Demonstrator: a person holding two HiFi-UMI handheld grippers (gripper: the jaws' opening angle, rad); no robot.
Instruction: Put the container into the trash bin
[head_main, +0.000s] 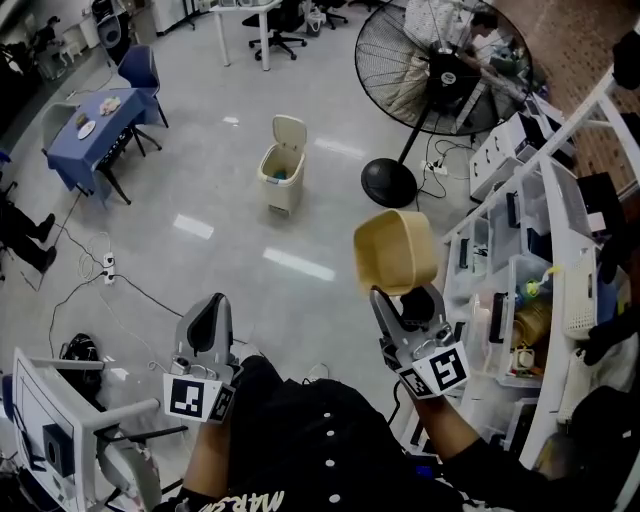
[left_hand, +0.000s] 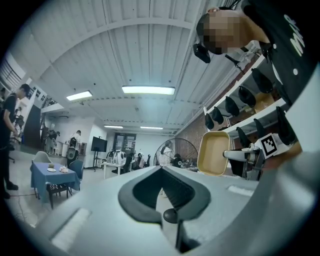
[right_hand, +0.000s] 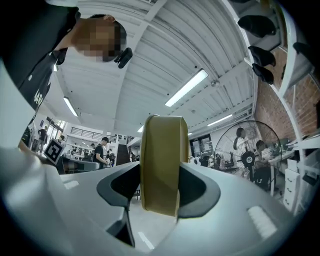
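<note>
My right gripper (head_main: 405, 300) is shut on a tan rectangular container (head_main: 395, 250) and holds it up in front of me, its hollow facing left. In the right gripper view the container (right_hand: 161, 165) stands edge-on between the right gripper's (right_hand: 160, 186) two dark pads. Across the floor stands the cream trash bin (head_main: 283, 165), its lid tipped up, well beyond both grippers. My left gripper (head_main: 208, 318) is shut and empty, low on the left. From the left gripper view the left gripper (left_hand: 161, 172) points level into the room, with the container (left_hand: 214, 152) off to its right.
A large standing fan (head_main: 440, 70) with a black round base (head_main: 388, 183) is right of the bin. White shelving (head_main: 520, 250) with boxes runs along the right. A blue table (head_main: 95, 125) with chairs is far left. Cables (head_main: 110, 270) trail over the floor at left.
</note>
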